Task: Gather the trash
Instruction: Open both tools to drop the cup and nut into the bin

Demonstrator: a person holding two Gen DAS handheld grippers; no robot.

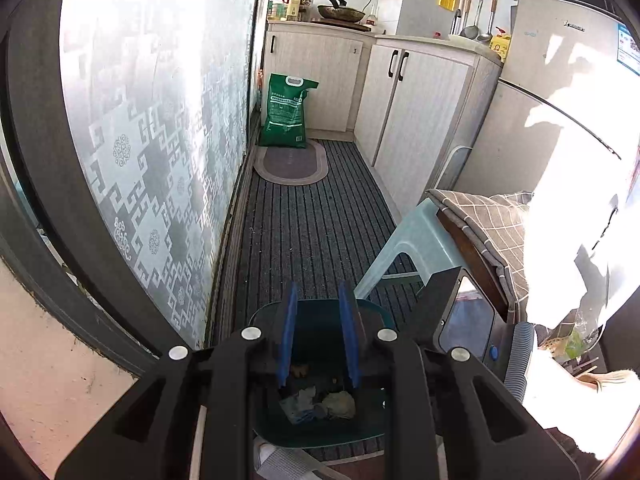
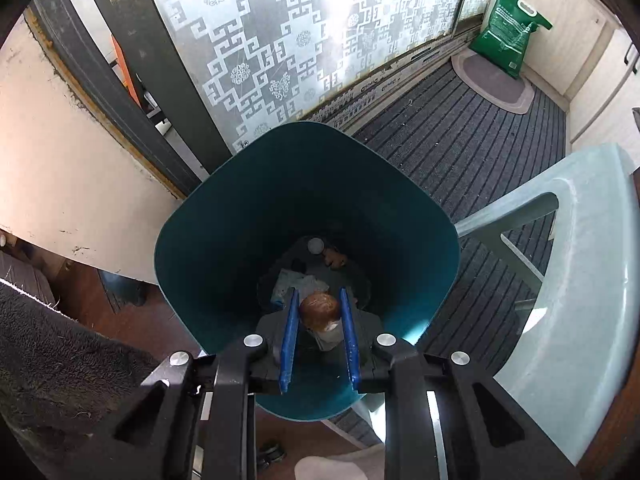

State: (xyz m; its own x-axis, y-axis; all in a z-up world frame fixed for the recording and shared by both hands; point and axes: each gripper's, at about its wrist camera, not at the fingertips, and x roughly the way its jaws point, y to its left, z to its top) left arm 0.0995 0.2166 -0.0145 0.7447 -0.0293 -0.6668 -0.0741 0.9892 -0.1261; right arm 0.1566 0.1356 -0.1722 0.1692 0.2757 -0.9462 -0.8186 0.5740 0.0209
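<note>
Over the dark teal plastic bin (image 2: 240, 216), the right gripper (image 2: 319, 312) is pinching a brown, rounded scrap (image 2: 318, 308) between narrow blue pads. Left gripper (image 1: 318, 308) is hanging above it, narrow and empty, crumpled trash (image 1: 320, 402) lying below.

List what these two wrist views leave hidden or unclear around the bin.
- Right wrist view: whether the right claw grips the brown lump; pads only flank it.
- Left wrist view: teal bin rim, cut by the left claw.
- Left wrist view: right edge, washed out by glare.
- Both views: bin scraps, too dim to identify.
</note>
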